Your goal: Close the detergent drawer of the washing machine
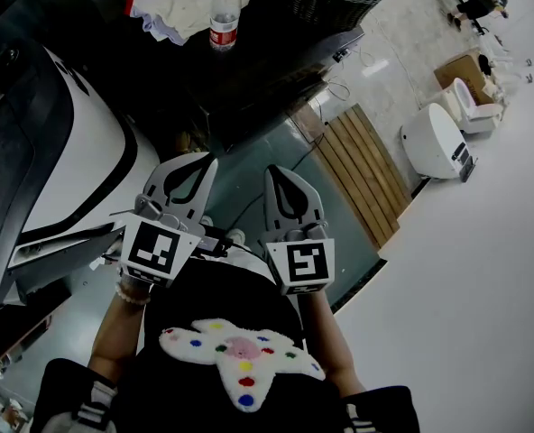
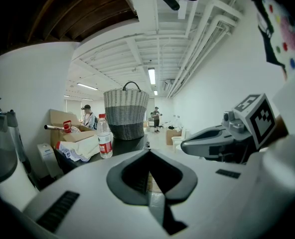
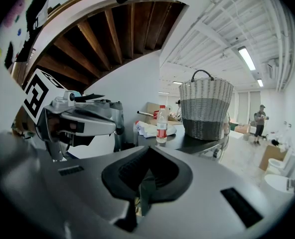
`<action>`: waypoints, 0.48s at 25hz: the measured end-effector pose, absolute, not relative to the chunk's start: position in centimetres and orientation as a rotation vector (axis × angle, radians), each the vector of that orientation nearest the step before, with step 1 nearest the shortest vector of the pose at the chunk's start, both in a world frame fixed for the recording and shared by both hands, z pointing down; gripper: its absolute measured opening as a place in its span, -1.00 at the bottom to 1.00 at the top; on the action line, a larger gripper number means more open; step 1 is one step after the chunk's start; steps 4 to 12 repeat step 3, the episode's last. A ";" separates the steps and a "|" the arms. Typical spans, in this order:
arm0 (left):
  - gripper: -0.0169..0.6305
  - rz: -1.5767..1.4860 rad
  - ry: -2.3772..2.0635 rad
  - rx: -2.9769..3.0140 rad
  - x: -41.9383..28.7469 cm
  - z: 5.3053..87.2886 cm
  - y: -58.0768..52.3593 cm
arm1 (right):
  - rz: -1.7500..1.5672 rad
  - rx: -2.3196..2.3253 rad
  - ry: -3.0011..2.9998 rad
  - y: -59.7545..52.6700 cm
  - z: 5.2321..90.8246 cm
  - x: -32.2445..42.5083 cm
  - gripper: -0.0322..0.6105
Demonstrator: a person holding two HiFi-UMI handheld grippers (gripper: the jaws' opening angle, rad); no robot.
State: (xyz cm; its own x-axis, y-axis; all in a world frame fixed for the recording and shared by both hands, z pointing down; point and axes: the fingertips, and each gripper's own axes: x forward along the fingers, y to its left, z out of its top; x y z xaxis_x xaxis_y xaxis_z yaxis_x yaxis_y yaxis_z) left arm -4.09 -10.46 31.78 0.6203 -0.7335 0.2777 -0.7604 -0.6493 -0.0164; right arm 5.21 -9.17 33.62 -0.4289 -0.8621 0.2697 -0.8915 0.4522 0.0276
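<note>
White walls (image 2: 212,93), pale floor (image 1: 465,296), strip lights (image 2: 152,76) and pipes (image 2: 207,39) on the white ceiling (image 2: 137,49), wooden stair underside (image 3: 102,34) overhead at left. Dark table (image 1: 276,70) far ahead holds a wicker basket (image 2: 126,114), bottle (image 1: 224,12) and cloth (image 1: 181,7), with a box (image 2: 63,119) near the cloth. Slatted wood panel (image 1: 362,174) lies on the floor right of the table; toilets (image 1: 473,106) and people (image 3: 260,121) are farther off.

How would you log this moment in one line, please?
left gripper: shut, empty | right gripper: shut, empty | both side by side, touching nothing | washing machine: left of grippers, untouched | water bottle: upright
</note>
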 end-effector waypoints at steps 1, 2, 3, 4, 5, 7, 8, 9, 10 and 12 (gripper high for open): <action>-0.91 0.401 -1.263 2.737 -4.1 31.8 -10.4 | 0.174 1.516 -2.459 -9.2 33.6 5.2 -0.89; -0.91 0.403 -1.261 2.738 -4.1 31.8 -10.4 | 0.174 1.515 -2.458 -9.2 33.6 5.1 -0.89; -0.91 0.405 -1.259 2.739 -4.1 31.9 -10.4 | 0.174 1.515 -2.457 -9.2 33.6 5.1 -0.89; -0.91 0.405 -1.259 2.739 -4.1 31.9 -10.4 | 0.174 1.515 -2.457 -9.2 33.6 5.1 -0.89; -0.91 0.405 -1.259 2.739 -4.1 31.9 -10.4 | 0.174 1.515 -2.457 -9.2 33.6 5.1 -0.89; -0.91 0.405 -1.259 2.739 -4.1 31.9 -10.4 | 0.174 1.515 -2.457 -9.2 33.6 5.1 -0.89; -0.91 0.405 -1.259 2.739 -4.1 31.9 -10.4 | 0.174 1.515 -2.457 -9.2 33.6 5.1 -0.89; -0.91 0.405 -1.259 2.739 -4.1 31.9 -10.4 | 0.174 1.515 -2.457 -9.2 33.6 5.1 -0.89; -0.91 0.405 -1.259 2.739 -4.1 31.9 -10.4 | 0.174 1.515 -2.457 -9.2 33.6 5.1 -0.89; -0.91 0.405 -1.259 2.739 -4.1 31.9 -10.4 | 0.174 1.515 -2.457 -9.2 33.6 5.1 -0.89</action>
